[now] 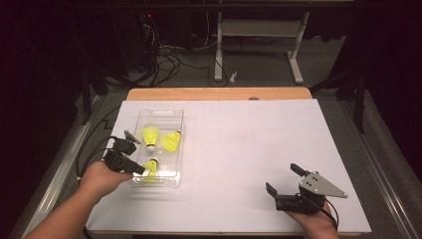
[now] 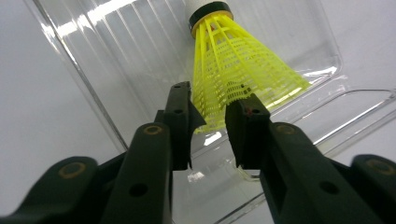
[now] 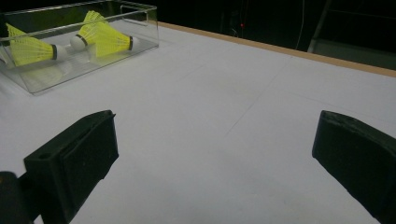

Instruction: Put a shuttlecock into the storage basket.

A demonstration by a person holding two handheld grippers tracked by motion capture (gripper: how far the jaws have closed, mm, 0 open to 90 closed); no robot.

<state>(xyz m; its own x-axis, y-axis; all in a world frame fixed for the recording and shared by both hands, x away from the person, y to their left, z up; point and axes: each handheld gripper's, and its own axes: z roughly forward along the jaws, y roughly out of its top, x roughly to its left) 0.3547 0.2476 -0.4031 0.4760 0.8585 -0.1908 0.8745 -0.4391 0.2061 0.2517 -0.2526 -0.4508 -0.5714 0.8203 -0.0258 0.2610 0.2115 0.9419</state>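
A clear plastic tray (image 1: pixel 161 112) lies on the left of the white-covered table and holds three yellow shuttlecocks. Two of them (image 1: pixel 149 135) (image 1: pixel 170 141) lie in its middle. The third shuttlecock (image 1: pixel 151 167) rests at the tray's near end, cork pointing away (image 2: pixel 243 70). My left gripper (image 1: pixel 143 171) reaches over the tray's near-left rim to it. Its jaws stand a little apart (image 2: pixel 208 116), with the skirt's edge just beyond the gap and nothing pressed between the pads. My right gripper (image 1: pixel 282 178) rests at the near right, wide open (image 3: pixel 219 144), with bare table between its jaws.
A white sheet (image 1: pixel 259 149) covers the tabletop, and a wooden edge (image 1: pixel 219 93) shows at the far side. Beyond the table are cables (image 1: pixel 164 59) on the floor and a white desk frame (image 1: pixel 259 35). In the right gripper view the tray (image 3: pixel 140 28) is far to the upper left.
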